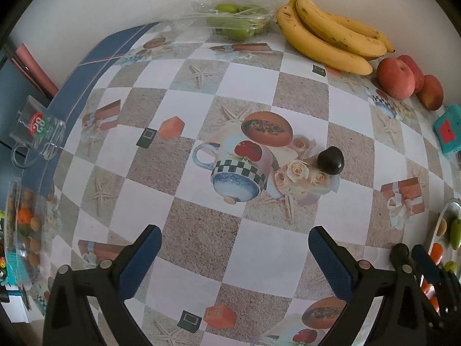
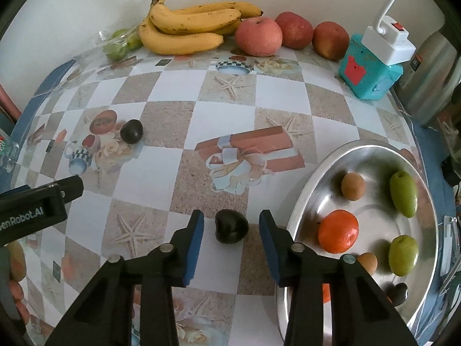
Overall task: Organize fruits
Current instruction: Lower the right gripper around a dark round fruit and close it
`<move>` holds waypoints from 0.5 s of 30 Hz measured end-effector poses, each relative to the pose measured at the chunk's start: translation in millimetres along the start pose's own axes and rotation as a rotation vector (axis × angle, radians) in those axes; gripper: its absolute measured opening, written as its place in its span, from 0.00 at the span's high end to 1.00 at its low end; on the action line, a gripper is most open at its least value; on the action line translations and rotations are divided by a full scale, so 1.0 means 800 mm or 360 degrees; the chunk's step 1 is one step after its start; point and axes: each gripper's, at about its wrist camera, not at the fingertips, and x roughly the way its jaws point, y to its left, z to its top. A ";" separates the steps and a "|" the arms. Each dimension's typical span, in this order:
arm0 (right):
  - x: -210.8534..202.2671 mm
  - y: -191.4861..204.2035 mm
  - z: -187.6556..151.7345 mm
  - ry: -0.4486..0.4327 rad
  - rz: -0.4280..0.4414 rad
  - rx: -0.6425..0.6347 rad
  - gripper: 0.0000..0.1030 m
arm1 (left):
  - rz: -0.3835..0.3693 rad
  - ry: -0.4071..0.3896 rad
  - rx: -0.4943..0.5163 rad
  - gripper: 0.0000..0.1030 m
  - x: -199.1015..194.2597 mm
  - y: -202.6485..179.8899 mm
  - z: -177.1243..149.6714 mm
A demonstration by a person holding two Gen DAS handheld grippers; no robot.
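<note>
My right gripper (image 2: 231, 227) brackets a dark, heart-shaped plum (image 2: 231, 229) just left of the shiny metal bowl (image 2: 302, 201), pads not touching it. My left gripper (image 1: 234, 248) hangs wide open and empty. A second dark plum (image 2: 131, 131) lies well left of the bowl.
</note>
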 end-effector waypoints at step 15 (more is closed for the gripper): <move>0.006 -0.004 -0.002 0.0027 0.0027 0.0037 0.75 | -0.0008 0.0004 -0.0016 0.00 0.002 0.005 0.000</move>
